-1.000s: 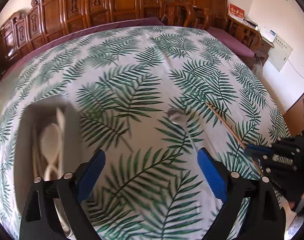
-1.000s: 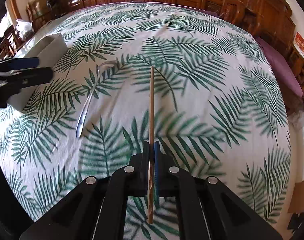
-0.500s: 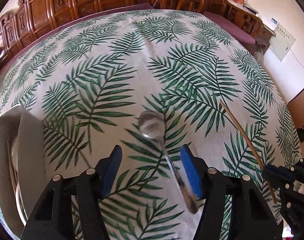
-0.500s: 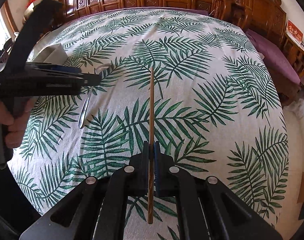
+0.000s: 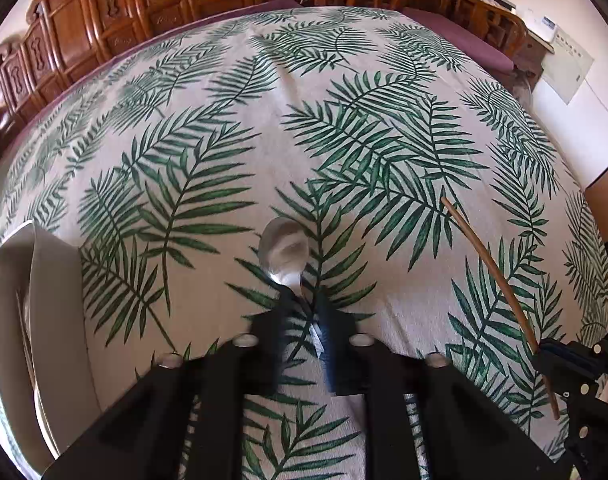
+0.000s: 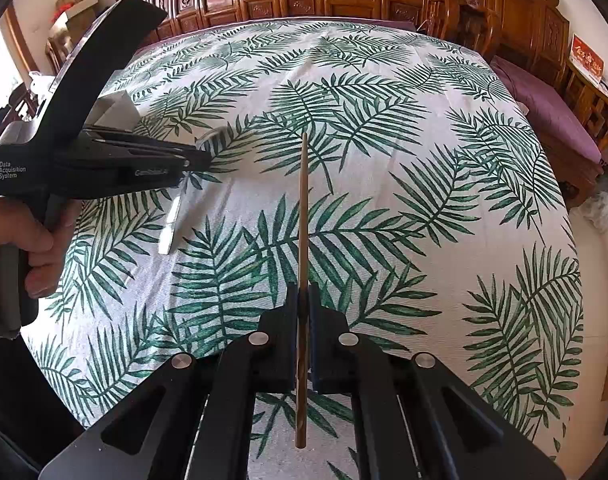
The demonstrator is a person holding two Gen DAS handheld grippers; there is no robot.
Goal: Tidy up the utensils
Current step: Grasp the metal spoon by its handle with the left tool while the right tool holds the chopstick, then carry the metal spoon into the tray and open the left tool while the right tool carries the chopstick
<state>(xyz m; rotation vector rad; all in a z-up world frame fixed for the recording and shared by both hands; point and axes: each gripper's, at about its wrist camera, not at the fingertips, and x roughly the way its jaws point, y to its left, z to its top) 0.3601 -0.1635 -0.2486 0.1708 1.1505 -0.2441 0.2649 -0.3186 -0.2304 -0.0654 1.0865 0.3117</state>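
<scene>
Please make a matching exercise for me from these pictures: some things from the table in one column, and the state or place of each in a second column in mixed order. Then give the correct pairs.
Things
1. metal spoon
2. wooden chopstick
3. white utensil box
4. leaf-print tablecloth

States or places
A. covers the whole table
B. stands at the left edge of the left wrist view, with pale utensils inside
C. handle gripped by the left gripper, bowl on the cloth
D. gripped near one end by the right gripper, pointing away from it

Pairs: 1-C, 2-D, 3-B, 4-A
</scene>
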